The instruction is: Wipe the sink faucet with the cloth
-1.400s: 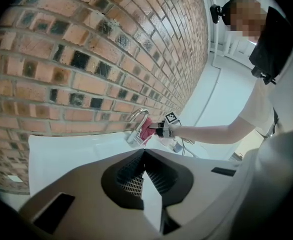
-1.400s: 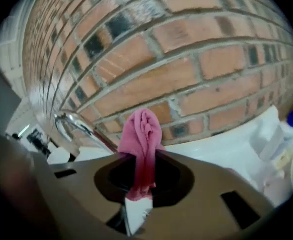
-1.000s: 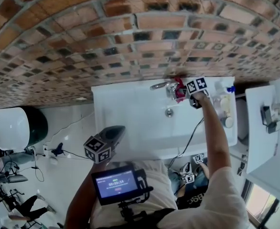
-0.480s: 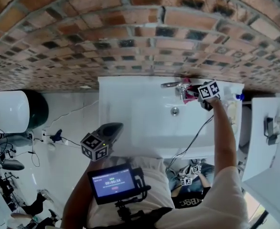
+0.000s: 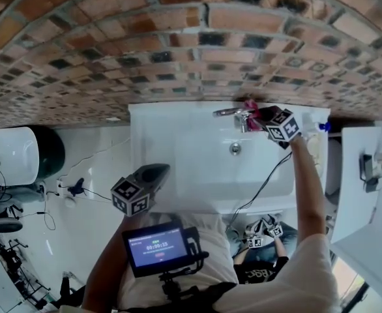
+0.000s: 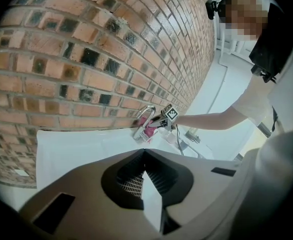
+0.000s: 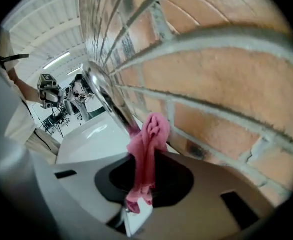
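Pink cloth (image 7: 153, 132) bunched in right tongs (image 7: 149, 158) against chrome faucet (image 7: 104, 97); left tongs (image 6: 144, 155) closed, empty

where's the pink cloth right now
In the right gripper view the pink cloth is pinched in the right gripper, touching the chrome faucet close to the brick wall.

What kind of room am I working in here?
Most likely a washroom or a utility corner: a white sink is set against a brick wall, with a chrome faucet at its back edge. Whether it is a home or a test set cannot be told.
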`<action>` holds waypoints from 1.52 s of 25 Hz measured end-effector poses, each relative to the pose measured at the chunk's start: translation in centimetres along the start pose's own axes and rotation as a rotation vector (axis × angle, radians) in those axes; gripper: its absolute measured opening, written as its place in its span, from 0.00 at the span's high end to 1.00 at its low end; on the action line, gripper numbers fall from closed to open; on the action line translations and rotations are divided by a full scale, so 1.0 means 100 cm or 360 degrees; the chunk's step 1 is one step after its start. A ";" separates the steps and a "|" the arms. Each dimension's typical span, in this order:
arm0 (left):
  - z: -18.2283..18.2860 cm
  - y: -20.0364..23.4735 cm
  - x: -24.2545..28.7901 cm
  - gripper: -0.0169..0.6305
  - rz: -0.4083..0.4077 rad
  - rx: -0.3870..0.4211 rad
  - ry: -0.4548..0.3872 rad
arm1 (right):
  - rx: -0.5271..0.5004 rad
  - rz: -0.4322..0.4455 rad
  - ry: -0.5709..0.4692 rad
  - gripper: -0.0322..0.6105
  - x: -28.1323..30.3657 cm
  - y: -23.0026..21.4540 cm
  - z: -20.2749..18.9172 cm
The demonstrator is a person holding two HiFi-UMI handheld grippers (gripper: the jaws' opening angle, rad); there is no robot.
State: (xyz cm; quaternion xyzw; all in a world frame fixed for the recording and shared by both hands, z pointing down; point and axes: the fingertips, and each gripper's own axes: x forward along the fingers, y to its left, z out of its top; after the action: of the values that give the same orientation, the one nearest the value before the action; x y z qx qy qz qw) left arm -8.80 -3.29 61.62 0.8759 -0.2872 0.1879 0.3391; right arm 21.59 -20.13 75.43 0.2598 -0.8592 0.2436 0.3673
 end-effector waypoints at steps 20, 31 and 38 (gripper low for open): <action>0.015 -0.029 0.017 0.98 -0.0081 0.0105 0.0000 | -0.0299 -0.0328 -0.0121 0.84 -0.051 0.027 0.047; 0.012 -0.037 0.013 0.98 -0.0106 0.0116 -0.0026 | -0.0346 -0.0387 -0.0260 0.84 -0.081 0.054 0.081; 0.021 -0.043 0.010 0.98 -0.0124 0.0120 -0.0084 | -0.0389 -0.0388 -0.0239 0.84 -0.086 0.070 0.103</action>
State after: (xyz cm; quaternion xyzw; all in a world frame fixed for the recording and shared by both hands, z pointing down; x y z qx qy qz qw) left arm -5.00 -2.54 58.59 0.9033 -0.2543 0.1622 0.3051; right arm 17.14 -18.85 60.99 0.3328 -0.8696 0.0710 0.3577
